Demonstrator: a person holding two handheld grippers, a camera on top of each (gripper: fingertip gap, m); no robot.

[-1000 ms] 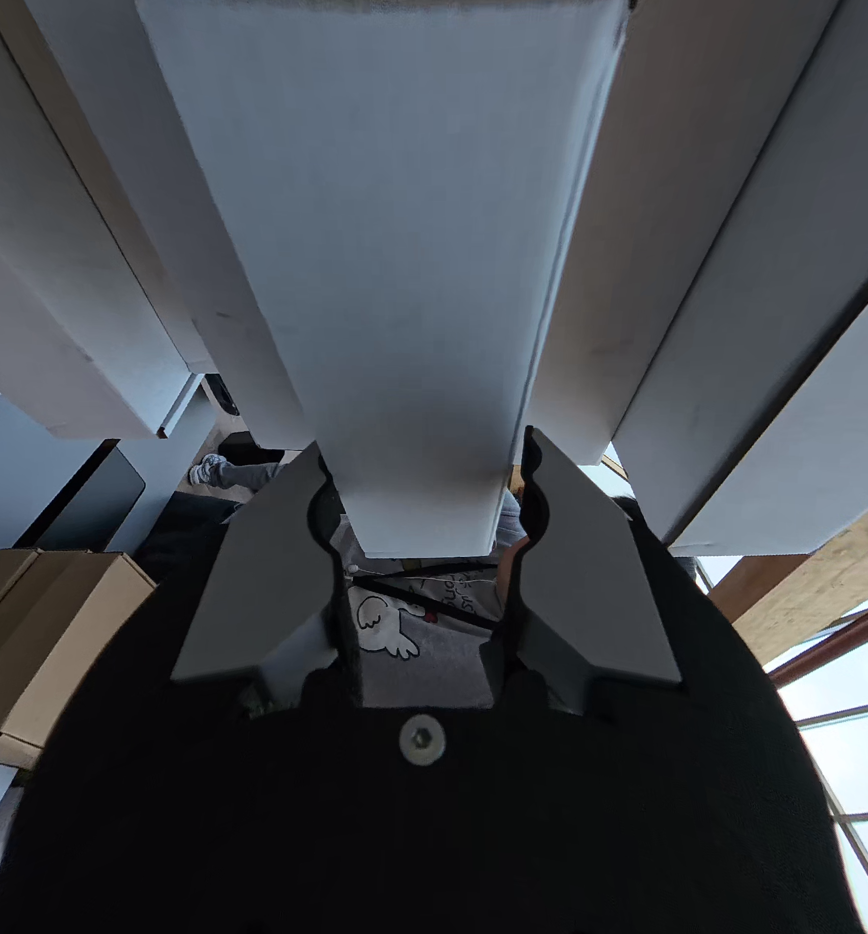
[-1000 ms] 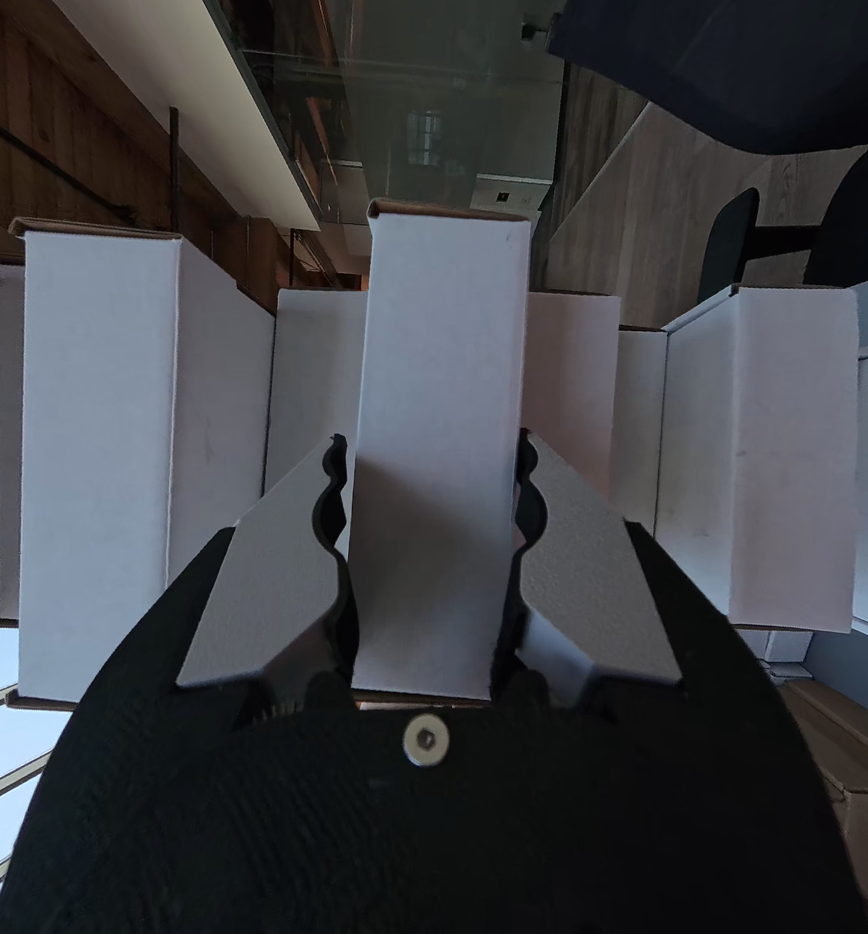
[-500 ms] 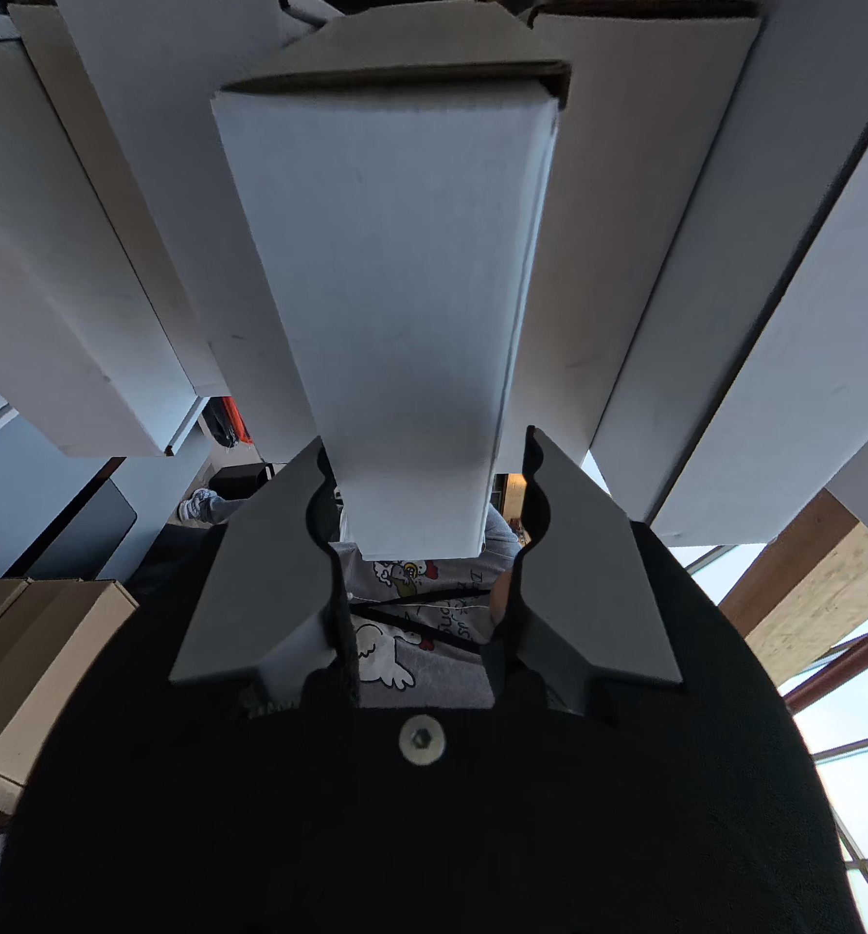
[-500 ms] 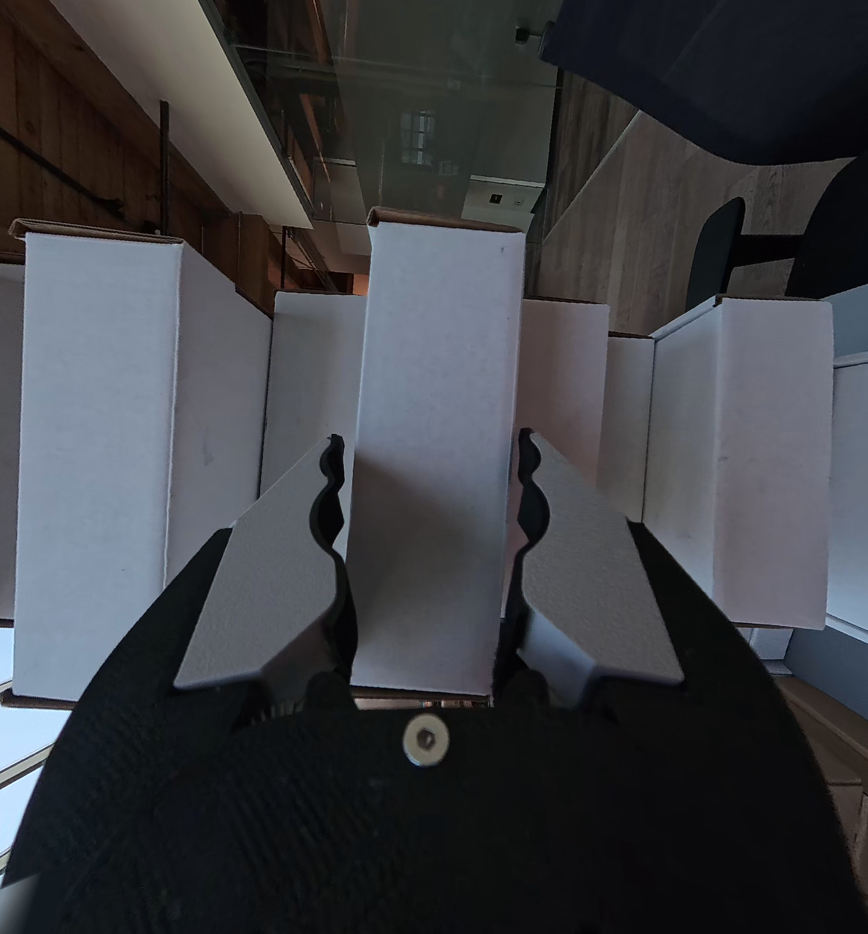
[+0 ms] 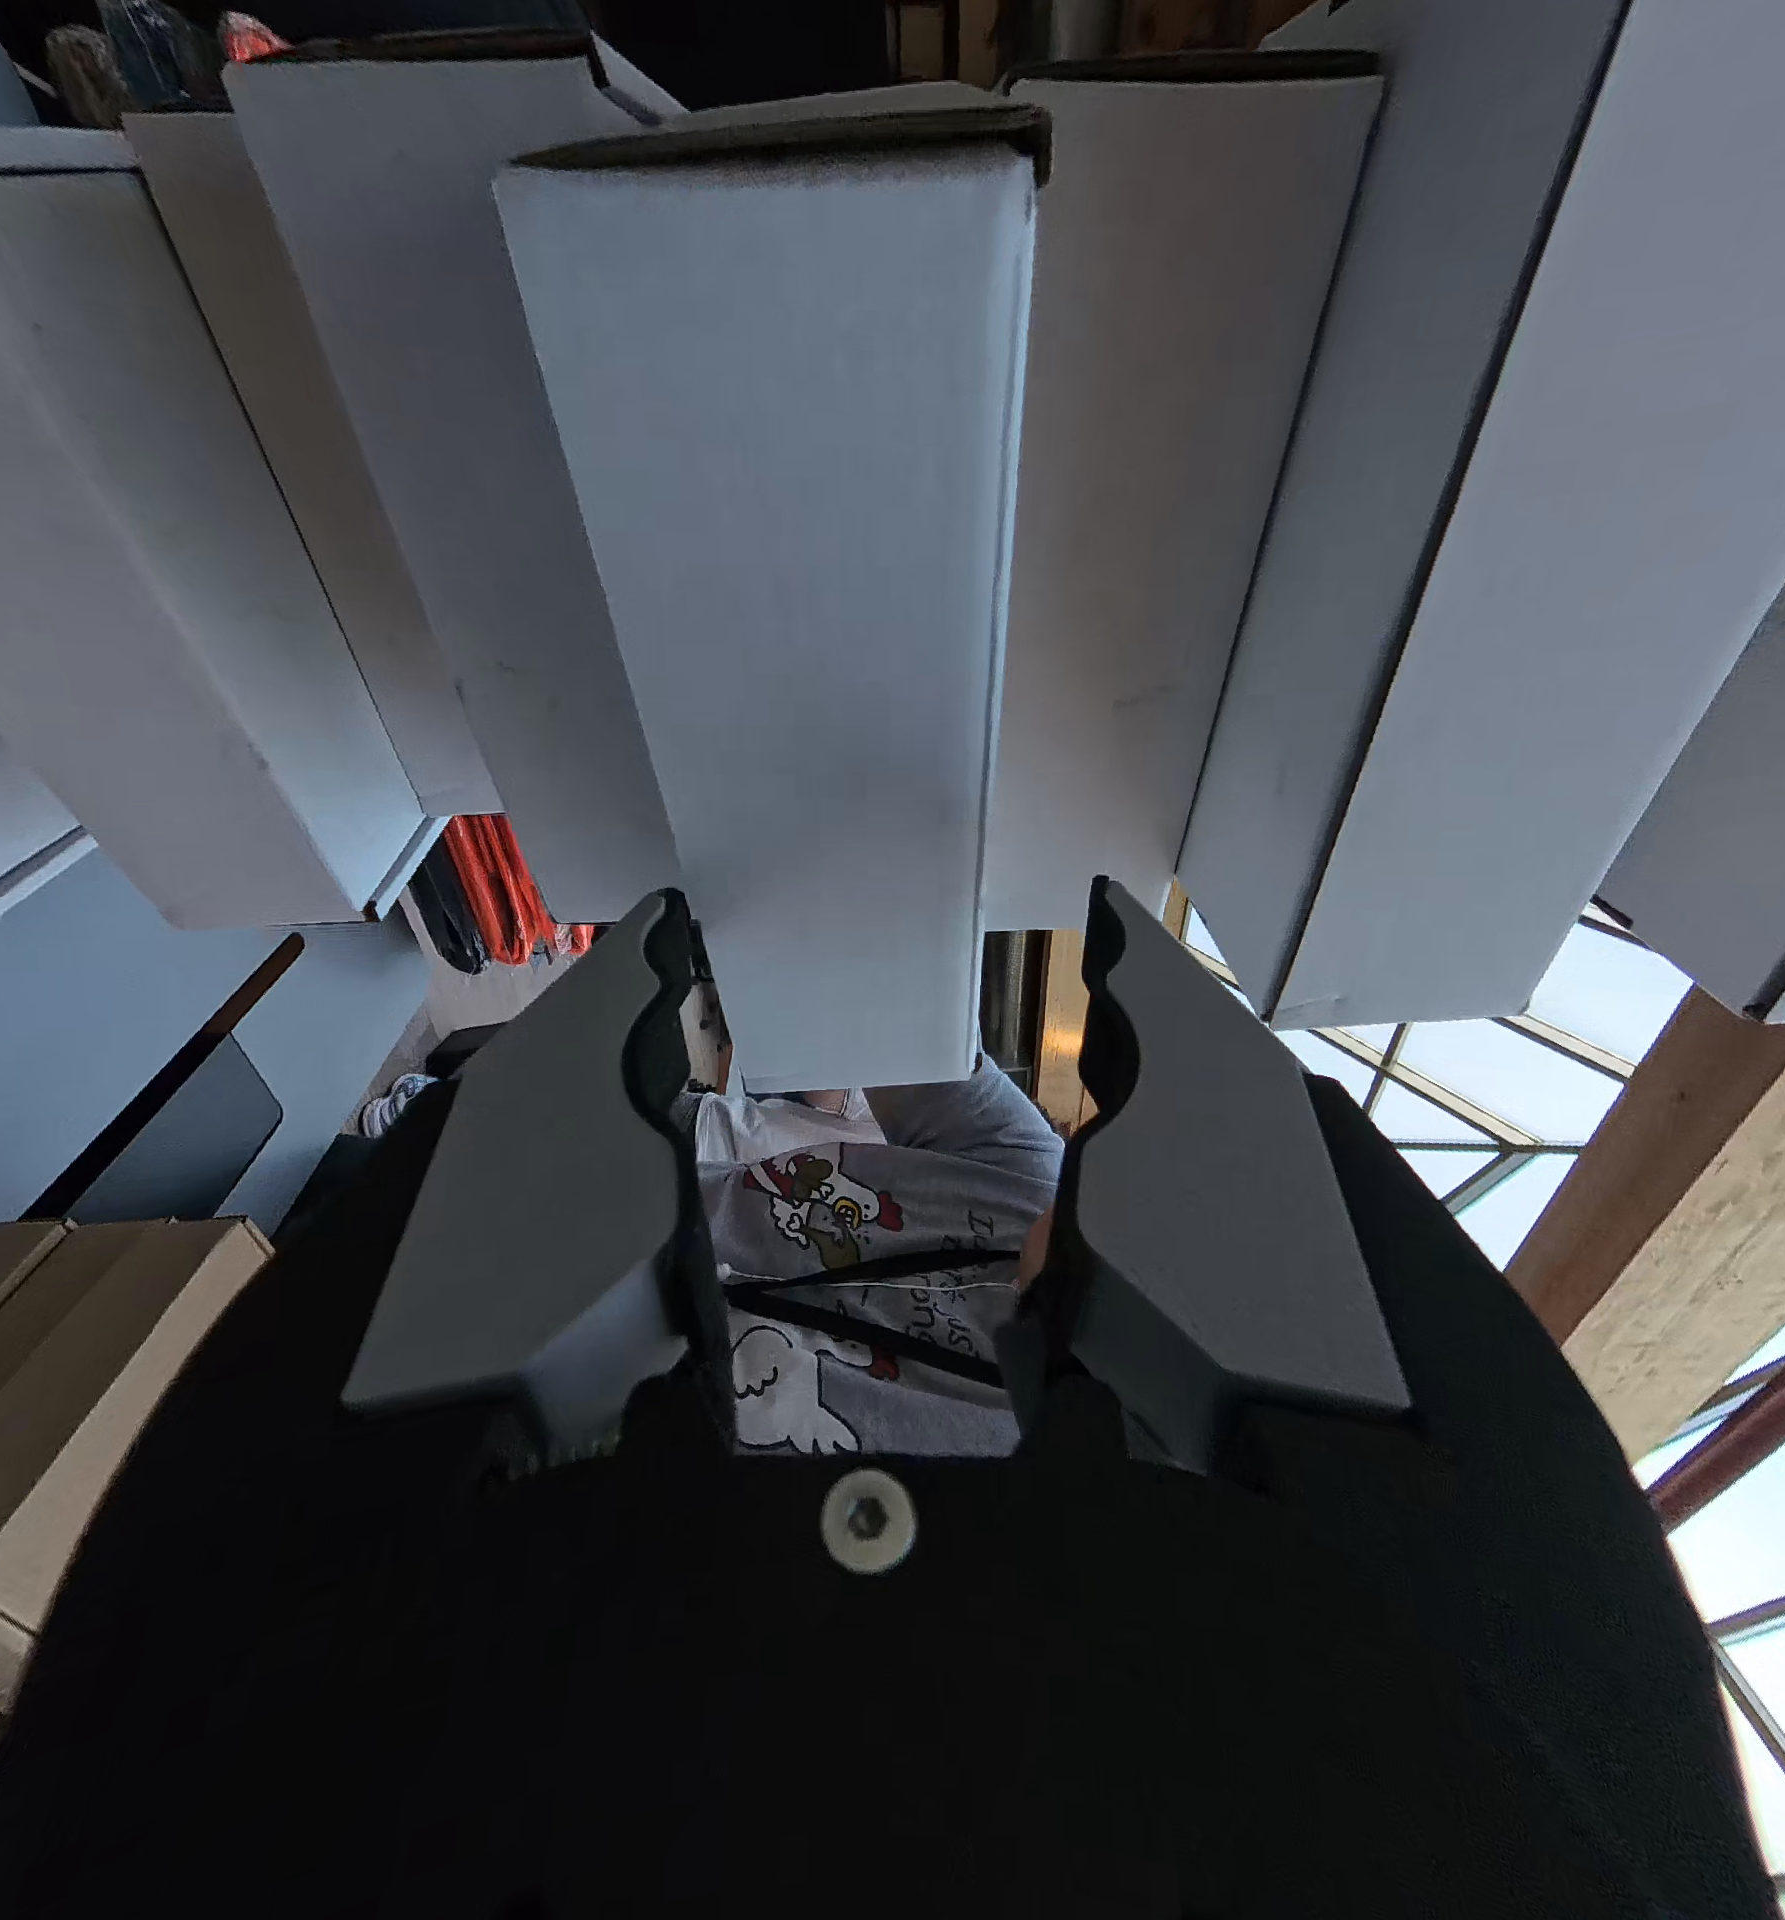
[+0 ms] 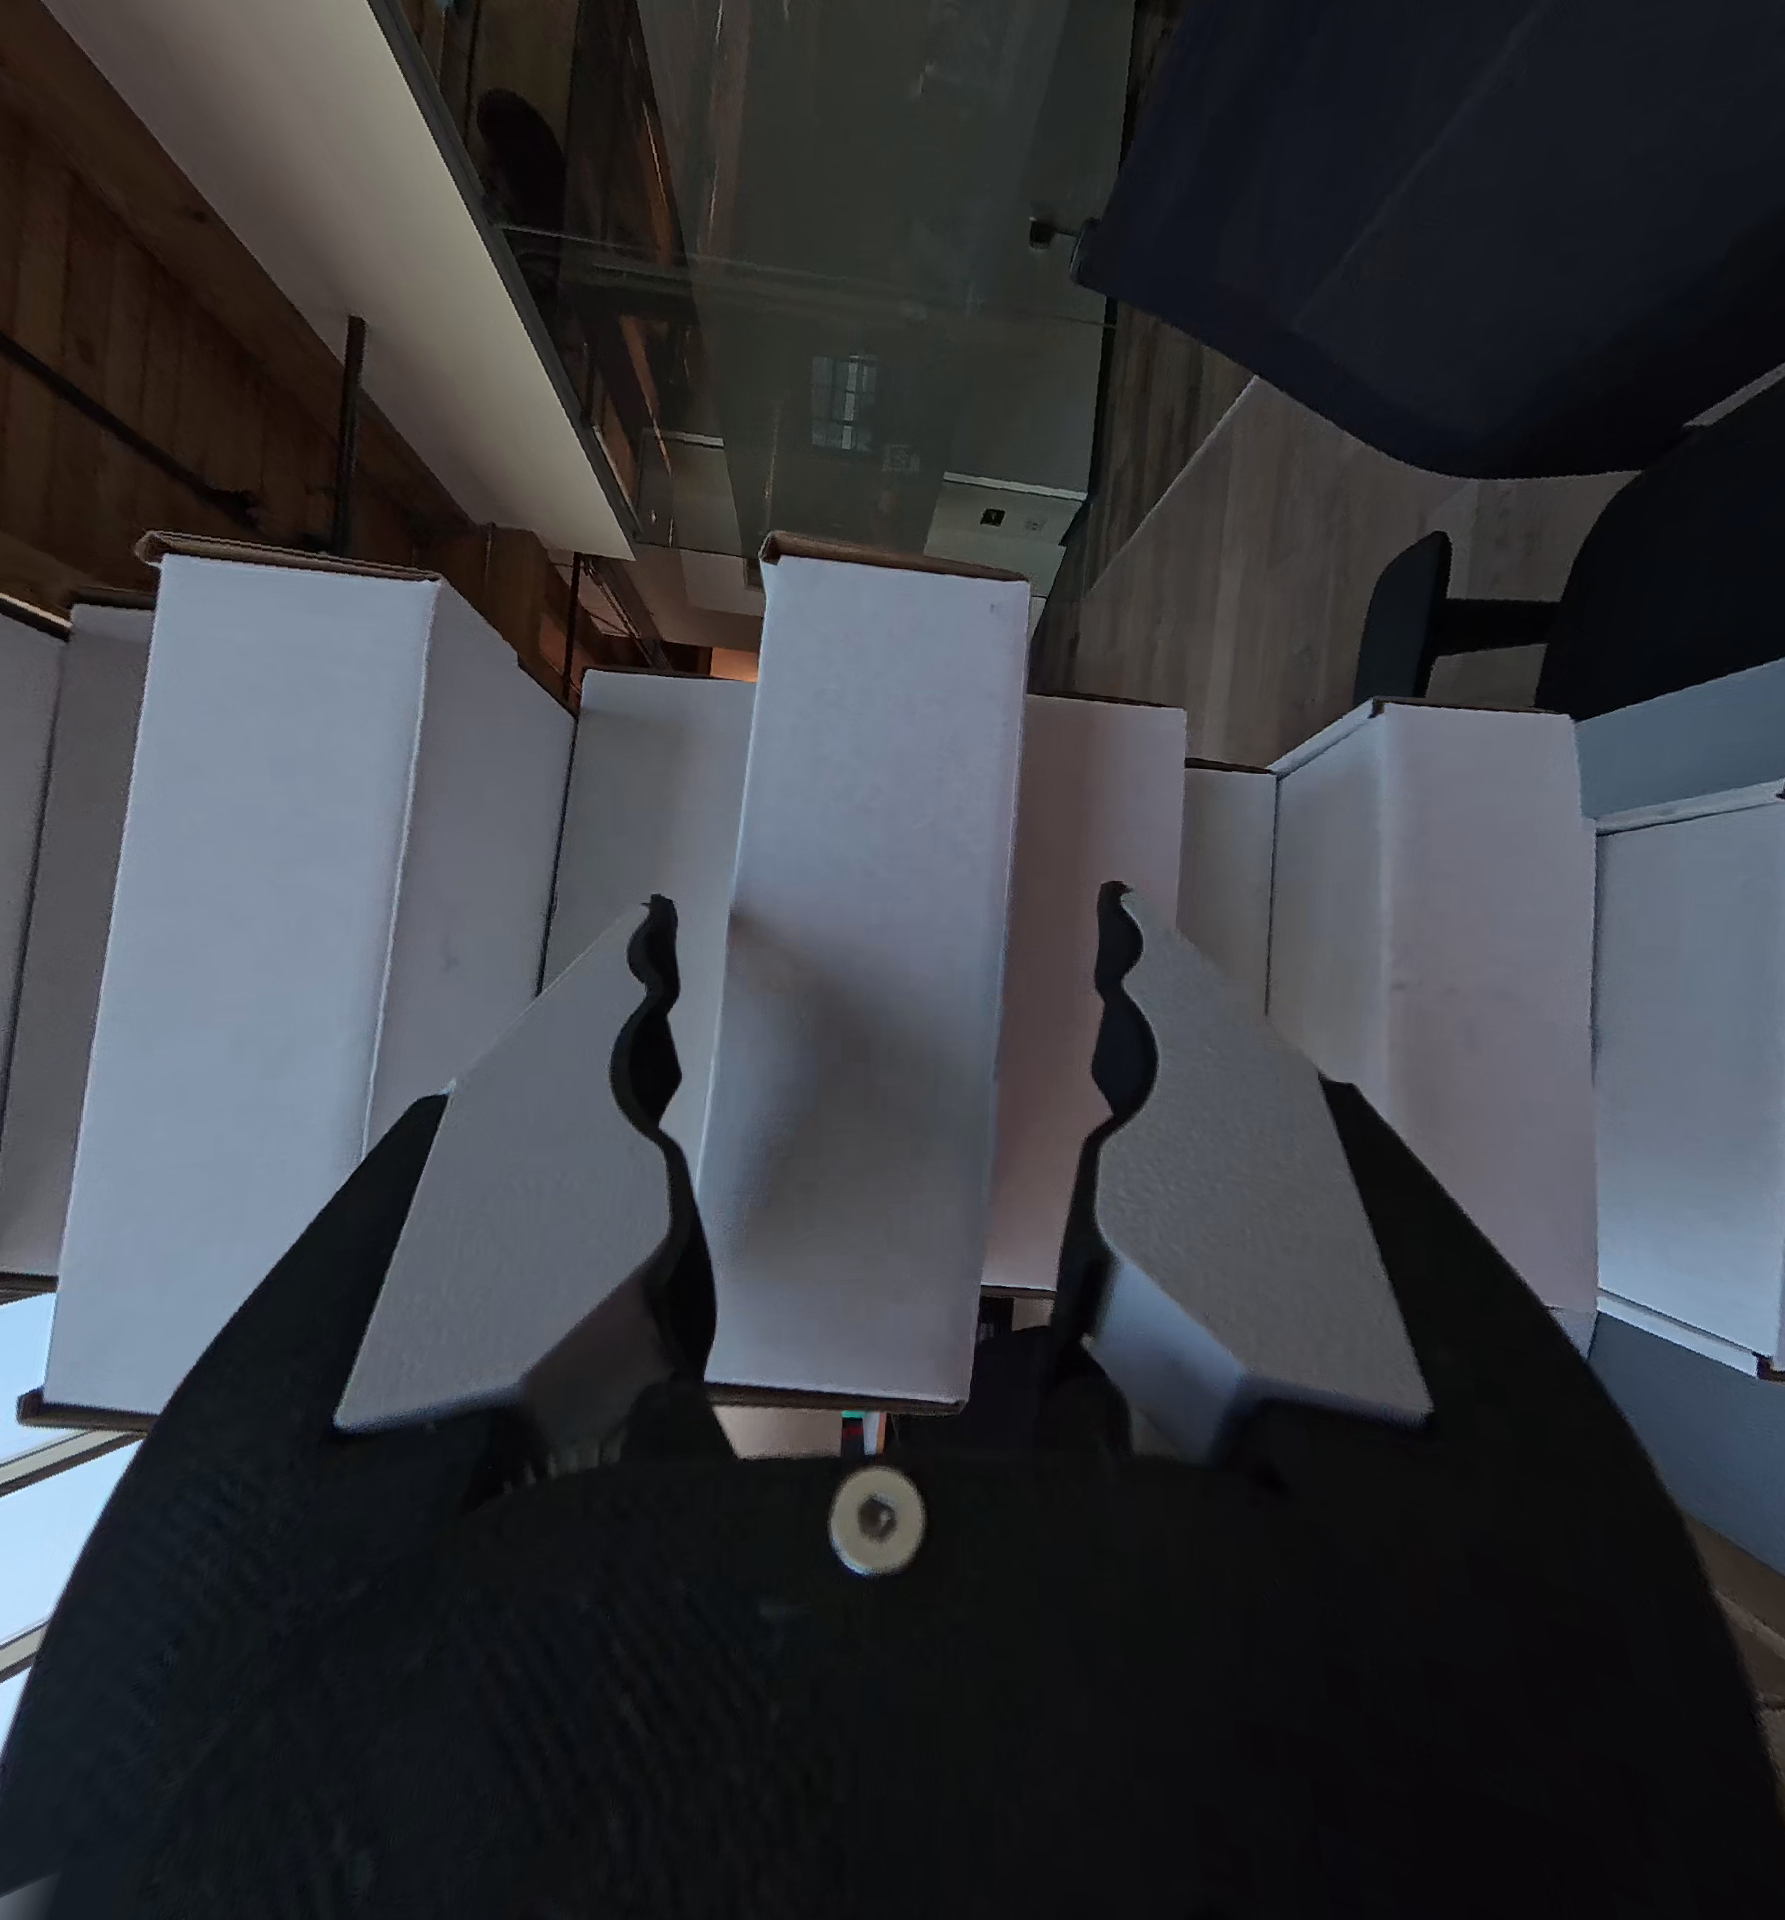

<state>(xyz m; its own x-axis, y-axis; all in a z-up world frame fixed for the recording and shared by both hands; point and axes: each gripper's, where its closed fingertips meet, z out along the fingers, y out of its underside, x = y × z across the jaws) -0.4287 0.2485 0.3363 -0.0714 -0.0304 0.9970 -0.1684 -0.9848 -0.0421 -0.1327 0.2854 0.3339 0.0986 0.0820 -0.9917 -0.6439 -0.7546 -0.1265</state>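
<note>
in the left wrist view, brown cardboard boxes (image 5: 67,1382) run off the left edge, and white boxes (image 5: 192,582) fan overhead with their far ends cropped. the left gripper (image 5: 883,914) stands spread, gripping nothing; the near end of a long white box (image 5: 805,582) reaches between its fingertips with a gap on the right side, while contact on the left is hard to judge. behind it a person's grey printed shirt (image 5: 867,1288) shows, mostly hidden by the box and fingers. only this view shows the shirt and the window frames (image 5: 1490,1070) at right. in the right wrist view, the right gripper (image 6: 888,904) is likewise parted, and a narrow white box (image 6: 867,935) lies between its fingers, clear of the right one; its near end sits over the gripper body. only here do a glass railing (image 6: 815,260) and a dark chair (image 6: 1407,613) appear.
</note>
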